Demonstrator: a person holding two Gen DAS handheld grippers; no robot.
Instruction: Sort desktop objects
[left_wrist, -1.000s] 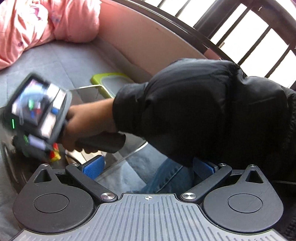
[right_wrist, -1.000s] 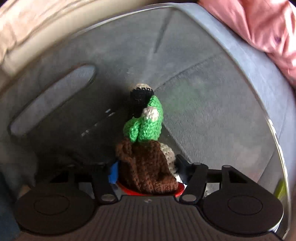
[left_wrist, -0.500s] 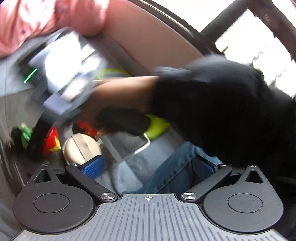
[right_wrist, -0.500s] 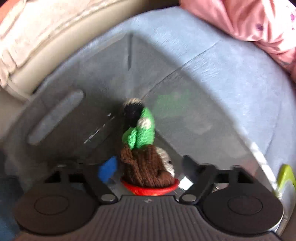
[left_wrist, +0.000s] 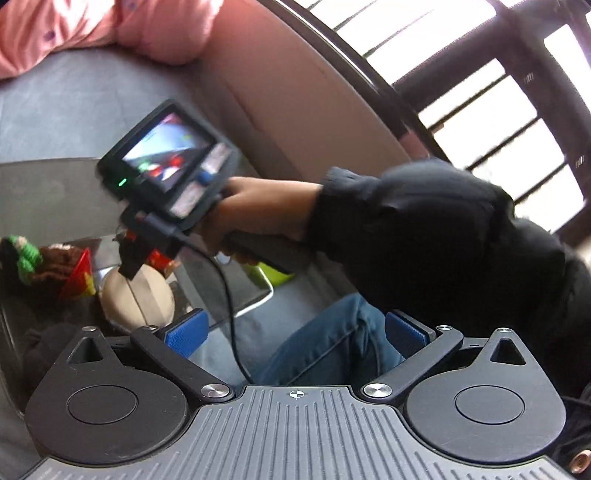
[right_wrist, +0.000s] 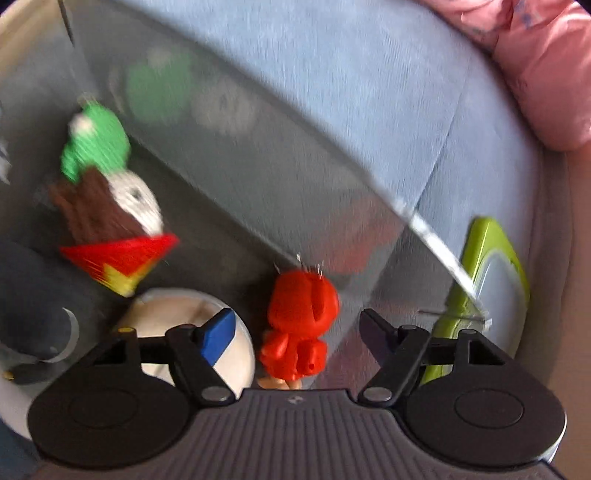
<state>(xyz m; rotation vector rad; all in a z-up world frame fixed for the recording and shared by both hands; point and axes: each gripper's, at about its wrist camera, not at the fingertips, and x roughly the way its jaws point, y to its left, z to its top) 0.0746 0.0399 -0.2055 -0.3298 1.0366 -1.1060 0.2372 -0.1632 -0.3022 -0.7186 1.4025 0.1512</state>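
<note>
A pink blanket lies bunched at the far edge of the blue-grey sofa seat. A shiny grey tray sits on the seat, and a lime-green lid rests just beside its right corner. In the left wrist view, the person's hand and black sleeve fill the middle and hide part of the tray.

The knitted doll has a green top, a brown body and a white face. It sits on a red cone with a yellow star, over at the left of the tray. A round cream ball lies just below it, and a small red figure stands close to the ball.

The right gripper has its jaws wide apart, with the red figure between them and not squeezed. The left gripper also has its jaws apart and holds nothing.

A second ago the right jaws were tight on the doll. Now the doll sits free on the tray.
</note>
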